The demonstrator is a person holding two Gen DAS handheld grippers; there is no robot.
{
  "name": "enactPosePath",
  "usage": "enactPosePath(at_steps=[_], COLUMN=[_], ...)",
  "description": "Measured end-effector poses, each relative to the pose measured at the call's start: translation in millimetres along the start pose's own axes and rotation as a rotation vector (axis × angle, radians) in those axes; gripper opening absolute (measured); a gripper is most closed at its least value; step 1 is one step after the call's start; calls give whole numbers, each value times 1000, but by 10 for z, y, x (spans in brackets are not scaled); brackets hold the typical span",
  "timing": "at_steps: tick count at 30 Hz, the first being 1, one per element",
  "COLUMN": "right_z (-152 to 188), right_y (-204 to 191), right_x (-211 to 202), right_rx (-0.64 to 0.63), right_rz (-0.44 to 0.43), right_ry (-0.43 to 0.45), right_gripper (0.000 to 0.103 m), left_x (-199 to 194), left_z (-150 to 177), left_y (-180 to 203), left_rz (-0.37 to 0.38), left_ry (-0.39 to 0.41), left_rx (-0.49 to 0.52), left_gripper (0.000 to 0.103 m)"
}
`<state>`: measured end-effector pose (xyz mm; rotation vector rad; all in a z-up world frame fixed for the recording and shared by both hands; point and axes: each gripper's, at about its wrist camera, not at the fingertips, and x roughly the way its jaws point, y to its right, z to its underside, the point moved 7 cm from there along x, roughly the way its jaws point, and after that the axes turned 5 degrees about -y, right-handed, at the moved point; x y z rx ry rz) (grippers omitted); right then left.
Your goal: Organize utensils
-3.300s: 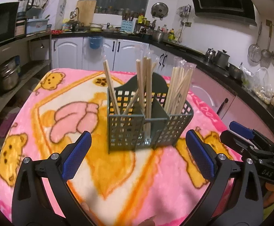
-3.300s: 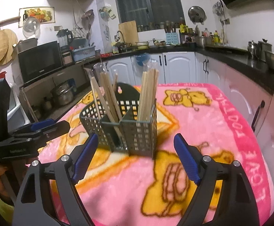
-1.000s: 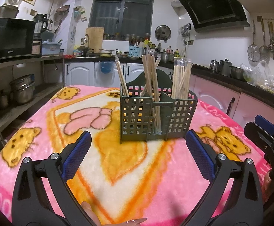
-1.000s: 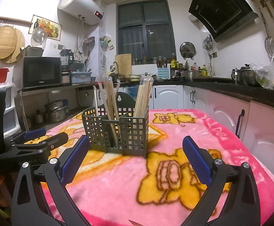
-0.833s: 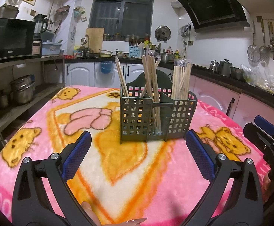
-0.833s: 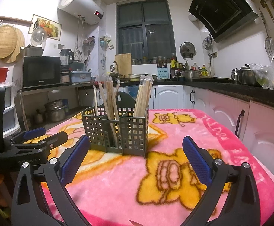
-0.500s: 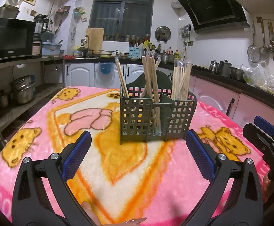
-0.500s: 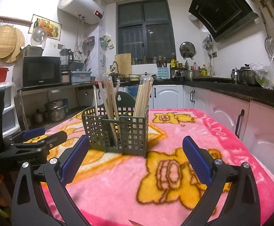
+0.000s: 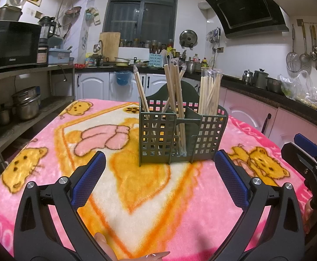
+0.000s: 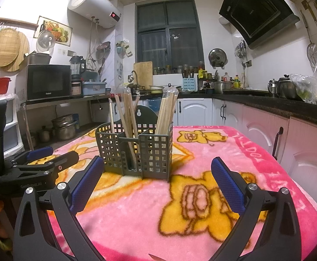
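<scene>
Both claws, left [image 9: 160,177] and right [image 10: 156,179], remain spread apart, empty; chopstick holder [image 9: 181,134] unmoved.

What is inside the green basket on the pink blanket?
The green basket holds wooden chopsticks standing up in its compartments, some in clear wrappers. The lattice walls partly cover their bottom ends and the basket floor.

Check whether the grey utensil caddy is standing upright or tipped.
Upright. The grey slotted plastic caddy sits flat on the pink cartoon blanket, walls vertical in both views, with wooden chopsticks standing in its compartments.
</scene>
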<state>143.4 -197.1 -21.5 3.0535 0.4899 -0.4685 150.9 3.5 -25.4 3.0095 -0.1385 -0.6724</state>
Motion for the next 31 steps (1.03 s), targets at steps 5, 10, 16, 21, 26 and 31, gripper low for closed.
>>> enactPosePath(at_steps=[5, 10, 16, 21, 26, 31], right_z=[-4, -3, 2, 2, -20, 308], right_y=[-3, 0, 5, 16, 331, 1444], right_x=[0, -1, 7, 10, 180, 762], right_rx=[0, 0, -2, 2, 65, 141], right_rz=[0, 1, 2, 3, 40, 350], right_ry=[-1, -1, -2, -2, -109, -536], right_gripper=[96, 97, 97, 97, 96, 96], left_x=[-2, 0, 2, -13, 82, 375], left_z=[-5, -5, -15, -26, -101, -261], left_y=[1, -3, -11, -11, -248, -944], left_rz=[1, -5, -50, -58, -70, -229], left_ry=[0, 2, -6, 2, -110, -245], left_rx=[-2, 1, 7, 4, -55, -42], left_gripper=[92, 92, 92, 92, 92, 92])
